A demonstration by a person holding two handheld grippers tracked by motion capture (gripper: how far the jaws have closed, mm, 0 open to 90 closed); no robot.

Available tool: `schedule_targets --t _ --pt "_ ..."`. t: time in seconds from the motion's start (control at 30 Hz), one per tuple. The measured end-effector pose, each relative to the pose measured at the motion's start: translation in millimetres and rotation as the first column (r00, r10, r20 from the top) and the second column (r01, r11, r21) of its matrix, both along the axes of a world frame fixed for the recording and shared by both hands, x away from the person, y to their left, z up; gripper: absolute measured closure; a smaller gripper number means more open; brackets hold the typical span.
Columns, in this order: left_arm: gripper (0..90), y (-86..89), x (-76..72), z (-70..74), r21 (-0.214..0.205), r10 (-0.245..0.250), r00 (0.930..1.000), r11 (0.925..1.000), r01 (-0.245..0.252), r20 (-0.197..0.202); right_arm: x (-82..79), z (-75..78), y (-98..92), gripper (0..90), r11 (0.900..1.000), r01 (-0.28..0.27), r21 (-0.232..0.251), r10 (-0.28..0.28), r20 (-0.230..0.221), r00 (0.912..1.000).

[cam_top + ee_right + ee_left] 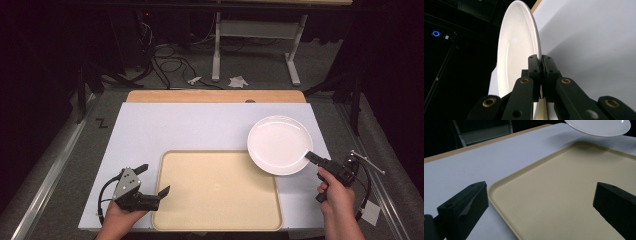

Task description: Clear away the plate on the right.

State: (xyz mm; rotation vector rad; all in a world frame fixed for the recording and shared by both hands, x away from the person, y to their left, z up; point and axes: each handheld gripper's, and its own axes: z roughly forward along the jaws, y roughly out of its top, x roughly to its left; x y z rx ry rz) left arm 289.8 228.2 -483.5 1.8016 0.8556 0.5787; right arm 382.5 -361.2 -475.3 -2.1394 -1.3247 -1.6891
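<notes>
My right tongs (311, 156) are pinching the near right rim of the white plate (278, 144), one jaw above the rim and one below it, pressed tight on the thin edge. In the right gripper view the rim runs straight up from between the jaws (541, 62), so that camera sees the plate (517, 50) edge-on. From the high view the plate is a round disc with no long axis; it faces up, close to level, and sits over the far right corner of the beige tray (217, 190), its left part overlapping that corner and the rest over the white tabletop (185, 127). In the left gripper view the plate (599, 127) appears at the top, lifted clear of the tray (564, 195), with a soft shadow on the tray corner beneath it.

My left tongs (152, 181) are spread wide, nothing between the jaws. They lie low at the near left corner of the tray, pointing right across it, one jaw over the tabletop (486, 162) and the other over the tray.

The tray is a rounded rectangle with its long side running left to right along the near edge of the tabletop. I can read no brand, label or writing on the plate, the tray or the tongs; a dark mark like a Z shows on the floor (101, 122) to the left of the tabletop
</notes>
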Motion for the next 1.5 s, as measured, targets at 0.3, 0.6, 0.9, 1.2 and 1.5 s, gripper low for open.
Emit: schedule_targets --t 0.3,0.6,0.9,1.2,1.5 --pt "0.9 1.0 -0.1 0.5 0.000 0.002 1.0000 1.0000 -0.002 0.003 7.9 -0.1 21.8 88.8 0.9989 -0.047 0.000 0.047 0.000 0.9989" --pt "0.9 0.4 -0.4 1.0 0.003 0.000 1.0000 1.0000 0.000 0.005 11.6 1.3 42.5 88.8 0.9952 -0.098 -0.003 0.098 0.000 0.9952" --pt "0.9 1.1 -0.4 0.9 0.005 0.003 1.0000 1.0000 -0.003 0.006 11.7 -5.6 68.1 88.8 0.9845 -0.172 -0.035 0.171 -0.017 0.9851" --pt "0.9 0.2 -0.9 2.0 0.009 -0.003 1.0000 1.0000 0.003 0.009 6.0 -10.9 93.2 88.7 0.9683 -0.245 -0.047 0.245 -0.020 0.9694" --pt "0.9 0.2 -2.0 3.2 0.005 -0.002 0.9999 1.0000 0.002 0.016 0.0 -10.1 113.4 88.7 0.9473 -0.314 -0.062 0.313 -0.027 0.9493"
